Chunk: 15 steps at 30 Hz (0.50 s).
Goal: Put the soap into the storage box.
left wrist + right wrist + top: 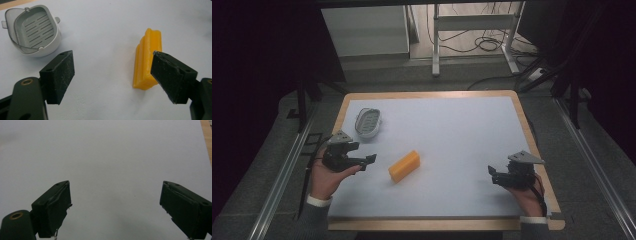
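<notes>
From the high view, a person's two hands rest on a white-topped table point(462, 130) with a wooden rim. The left gripper point(362, 161) sits near the table's left edge with its jaws released, aimed toward an orange-yellow block point(404, 165) that lies just beside it, toward the middle of the near half. A pale grey oval strainer basket point(368, 122) stands near the far left corner, well apart from the block. The right gripper point(493, 175) is held near the right edge, close to the near right corner, over bare tabletop.

In the left gripper view, the left gripper point(113, 75) has its black jaws spread wide, nothing between them. The block point(146, 60) appears as a waxy yellow bar with ridged, stepped long sides, lying flat and partly hidden behind the right-hand jaw. The basket point(33, 31) shows a slotted floor, fine mesh along its rim and small side tabs.

In the right gripper view, the right gripper point(115, 205) also stands parted and empty above plain white surface, with a strip of wooden rim point(207, 135) at the upper right.
</notes>
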Motion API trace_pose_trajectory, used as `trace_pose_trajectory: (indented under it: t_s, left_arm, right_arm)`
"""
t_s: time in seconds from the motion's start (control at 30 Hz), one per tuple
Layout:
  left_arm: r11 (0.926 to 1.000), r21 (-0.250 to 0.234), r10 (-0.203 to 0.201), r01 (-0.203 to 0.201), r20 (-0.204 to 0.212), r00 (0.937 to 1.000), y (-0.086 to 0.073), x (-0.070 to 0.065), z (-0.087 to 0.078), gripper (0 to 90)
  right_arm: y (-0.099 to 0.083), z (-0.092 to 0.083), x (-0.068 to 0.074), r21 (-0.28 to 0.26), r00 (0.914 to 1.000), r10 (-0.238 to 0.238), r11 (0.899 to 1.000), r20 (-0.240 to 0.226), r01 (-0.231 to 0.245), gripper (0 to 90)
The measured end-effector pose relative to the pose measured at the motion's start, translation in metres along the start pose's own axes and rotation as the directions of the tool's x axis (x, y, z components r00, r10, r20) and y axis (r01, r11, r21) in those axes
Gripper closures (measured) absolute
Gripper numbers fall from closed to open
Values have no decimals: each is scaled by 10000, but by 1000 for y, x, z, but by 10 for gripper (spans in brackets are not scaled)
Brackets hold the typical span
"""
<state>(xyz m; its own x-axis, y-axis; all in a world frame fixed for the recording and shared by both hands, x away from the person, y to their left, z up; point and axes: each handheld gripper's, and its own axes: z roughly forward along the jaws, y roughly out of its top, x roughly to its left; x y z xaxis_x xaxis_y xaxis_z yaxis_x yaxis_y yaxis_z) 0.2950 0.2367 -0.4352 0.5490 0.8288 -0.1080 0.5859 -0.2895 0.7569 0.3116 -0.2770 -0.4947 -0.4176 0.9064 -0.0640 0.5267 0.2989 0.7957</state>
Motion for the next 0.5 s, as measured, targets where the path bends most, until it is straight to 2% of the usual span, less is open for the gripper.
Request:
trace_pose_trajectory:
  t_s: [0.17, 0.27, 0.5]
  left_arm:
    - [9992, 309, 249, -252, 113, 9996, 7, -5, 1, 182]
    - [9988, 422, 244, -246, 43, 9997, 10, -7, 2, 181]
    - [9974, 578, 427, -436, 167, 9989, 18, -13, 5, 177]
  right_arm:
    - [0, 0, 0, -35, 10000, -26, 10000, 23, 26, 100]
    - [0, 0, 1, -10, 10000, -52, 10000, 37, 52, 100]
    - [0, 1, 2, 26, 9999, -128, 9999, 75, 128, 100]
